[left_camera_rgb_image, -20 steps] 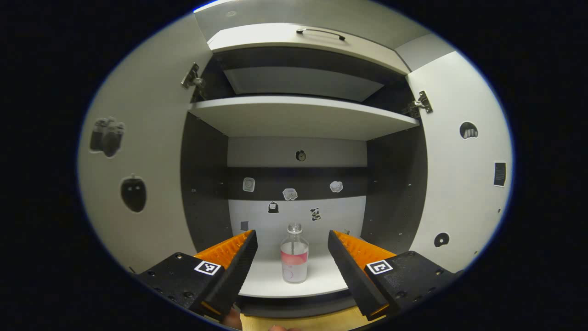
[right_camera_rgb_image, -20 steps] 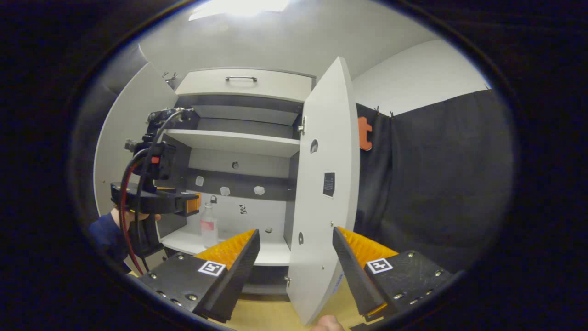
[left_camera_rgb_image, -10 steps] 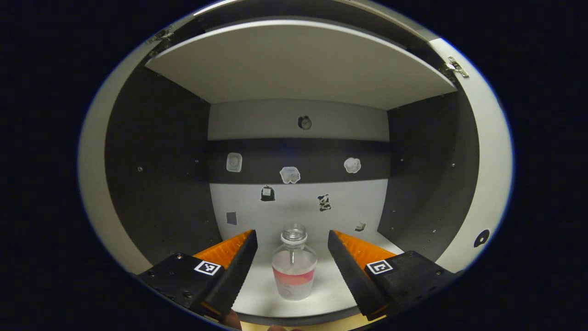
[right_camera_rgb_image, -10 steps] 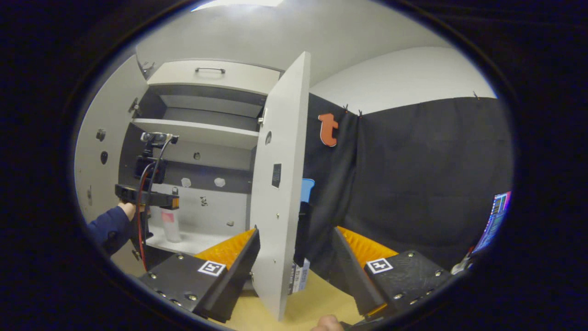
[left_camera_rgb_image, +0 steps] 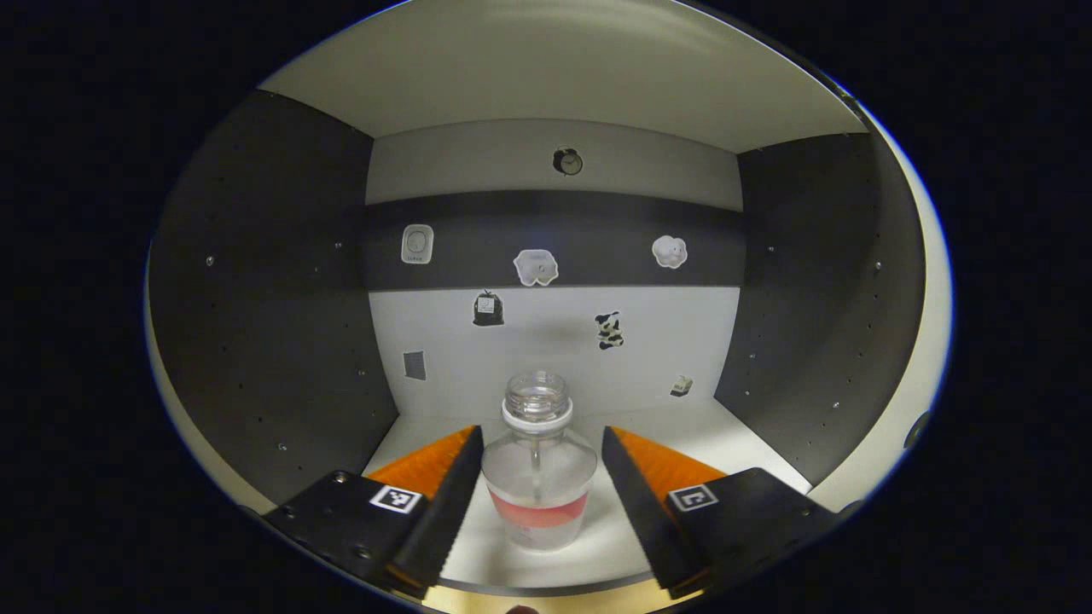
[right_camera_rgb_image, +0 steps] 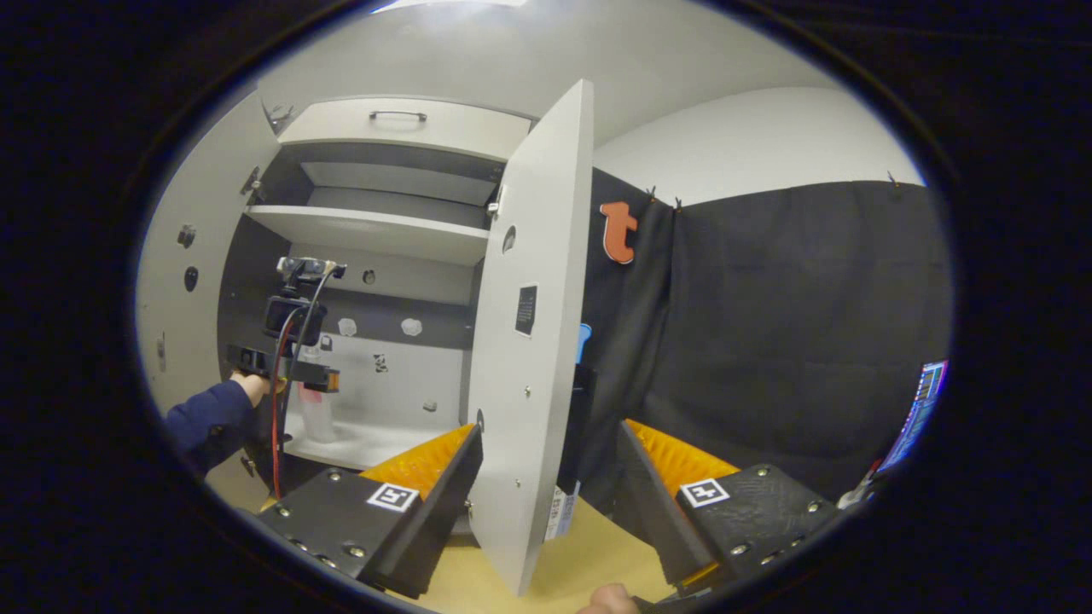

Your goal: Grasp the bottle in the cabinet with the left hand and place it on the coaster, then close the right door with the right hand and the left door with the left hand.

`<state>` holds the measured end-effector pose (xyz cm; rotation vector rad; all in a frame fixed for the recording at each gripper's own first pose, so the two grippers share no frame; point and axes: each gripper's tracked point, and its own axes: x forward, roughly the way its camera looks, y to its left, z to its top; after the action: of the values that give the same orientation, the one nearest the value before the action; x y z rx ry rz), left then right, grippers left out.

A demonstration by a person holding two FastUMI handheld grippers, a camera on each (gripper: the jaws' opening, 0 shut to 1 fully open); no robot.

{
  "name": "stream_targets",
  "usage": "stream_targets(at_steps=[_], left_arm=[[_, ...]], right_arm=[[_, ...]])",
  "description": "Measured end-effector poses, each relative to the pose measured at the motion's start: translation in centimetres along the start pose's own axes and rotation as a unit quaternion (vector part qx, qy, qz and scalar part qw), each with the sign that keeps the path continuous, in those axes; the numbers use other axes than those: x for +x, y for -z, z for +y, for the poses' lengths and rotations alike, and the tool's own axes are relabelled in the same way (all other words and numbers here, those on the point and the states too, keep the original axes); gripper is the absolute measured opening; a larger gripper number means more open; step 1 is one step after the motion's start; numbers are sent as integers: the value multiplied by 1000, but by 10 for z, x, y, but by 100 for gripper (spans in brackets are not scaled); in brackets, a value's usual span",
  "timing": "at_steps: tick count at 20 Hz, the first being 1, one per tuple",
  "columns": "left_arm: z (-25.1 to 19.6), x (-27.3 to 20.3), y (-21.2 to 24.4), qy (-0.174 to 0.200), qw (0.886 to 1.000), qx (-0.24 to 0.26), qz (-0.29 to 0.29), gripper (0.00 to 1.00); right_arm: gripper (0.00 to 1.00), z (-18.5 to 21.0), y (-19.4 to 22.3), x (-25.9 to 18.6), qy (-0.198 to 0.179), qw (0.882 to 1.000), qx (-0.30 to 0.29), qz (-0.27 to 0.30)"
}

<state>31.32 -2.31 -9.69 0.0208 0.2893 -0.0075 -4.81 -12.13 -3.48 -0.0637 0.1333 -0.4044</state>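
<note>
1. My left claw has pushed deeper into the cabinet; the bottle now sits between its spread fingers, upright on the shelf.
2. I'd centre on the body, then pinch gently.
3. Right claw spread, straddling the right door.

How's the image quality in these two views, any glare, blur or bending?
Left gripper view: sharp and evenly lit, the bottle crisp between the open left gripper; the shelf edge bows from the fisheye. Right gripper view: a bright ceiling glare at the top, the right door curves, and the bottle is small and soft.
</note>
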Motion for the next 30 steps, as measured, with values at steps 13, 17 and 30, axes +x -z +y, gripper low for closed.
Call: stream_targets(at_steps=[13, 17, 30], left_arm=[[-14, -66, 1, 41, 999, -8, -6, 80], [-25, -111, 12, 66, 998, -4, -10, 80], [-29, -202, 128, 107, 993, -31, 27, 80]], right_arm=[[94, -9, -9, -17, -21, 999, 29, -18], [96, -5, -11, -25, -42, 998, 31, -23], [94, 38, -26, -42, -130, 989, 46, -48]])
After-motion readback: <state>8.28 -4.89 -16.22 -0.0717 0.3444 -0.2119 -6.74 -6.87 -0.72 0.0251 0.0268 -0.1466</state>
